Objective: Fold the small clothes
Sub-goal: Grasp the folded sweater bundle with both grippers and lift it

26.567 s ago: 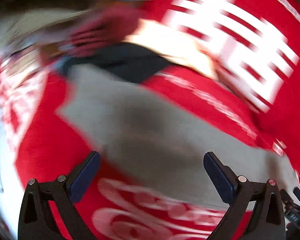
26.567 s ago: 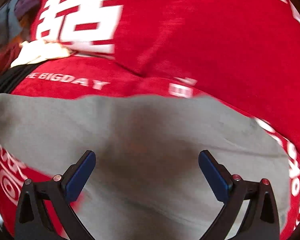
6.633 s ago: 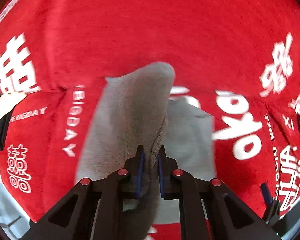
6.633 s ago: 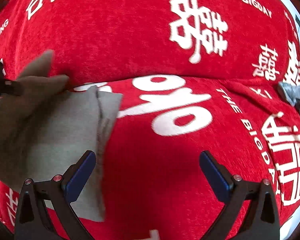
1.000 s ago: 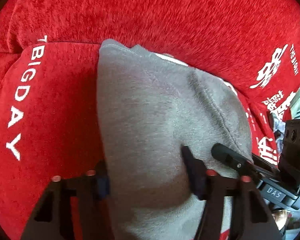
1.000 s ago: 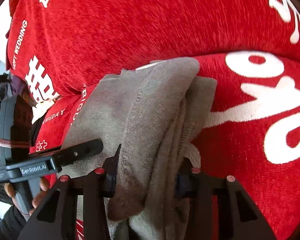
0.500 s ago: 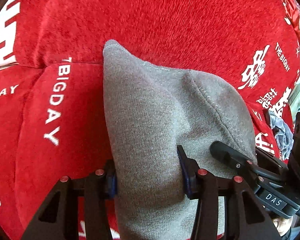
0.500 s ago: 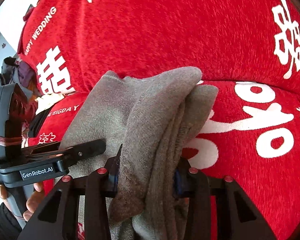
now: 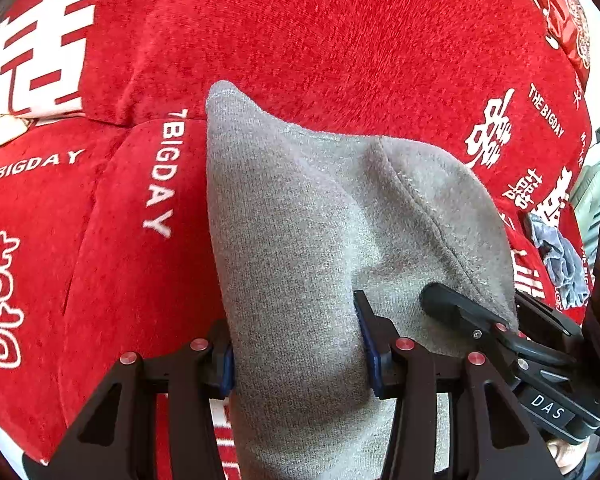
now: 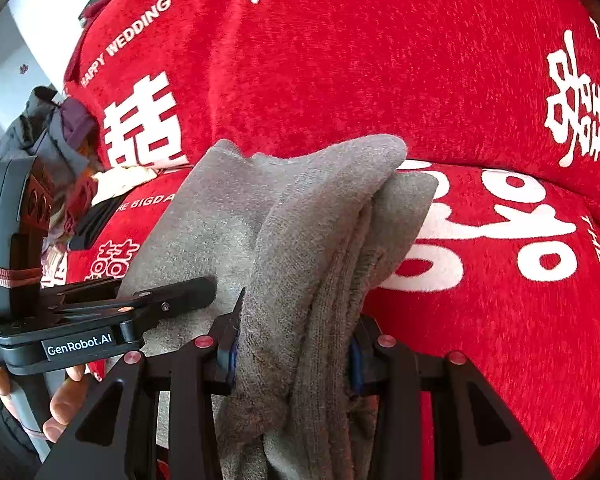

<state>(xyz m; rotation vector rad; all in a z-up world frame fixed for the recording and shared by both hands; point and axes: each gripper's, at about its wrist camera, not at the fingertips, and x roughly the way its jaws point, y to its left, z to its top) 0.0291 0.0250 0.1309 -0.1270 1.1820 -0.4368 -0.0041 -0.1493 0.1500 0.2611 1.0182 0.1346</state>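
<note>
A folded grey garment (image 9: 300, 240) hangs in the air above a red sofa cover, several layers thick. My left gripper (image 9: 298, 354) is shut on one thick end of it, blue pads pressing both sides. In the right wrist view the same grey bundle (image 10: 300, 240) shows its stacked edges, and my right gripper (image 10: 292, 356) is shut on that end. The right gripper's black finger (image 9: 452, 308) lies against the cloth at the right of the left wrist view. The left gripper's finger (image 10: 172, 300) reaches in from the left, held by a hand (image 10: 60, 404).
The red sofa cover (image 9: 340, 40) with white lettering fills both views. A pile of other clothes (image 10: 64, 148) lies at the far left end of the sofa. A crumpled blue-grey cloth (image 9: 560, 260) lies at its right end.
Both grippers have risen with the grey bundle, which came off the seat. More of the sofa back, the clothes pile and the blue-grey cloth came into view.
</note>
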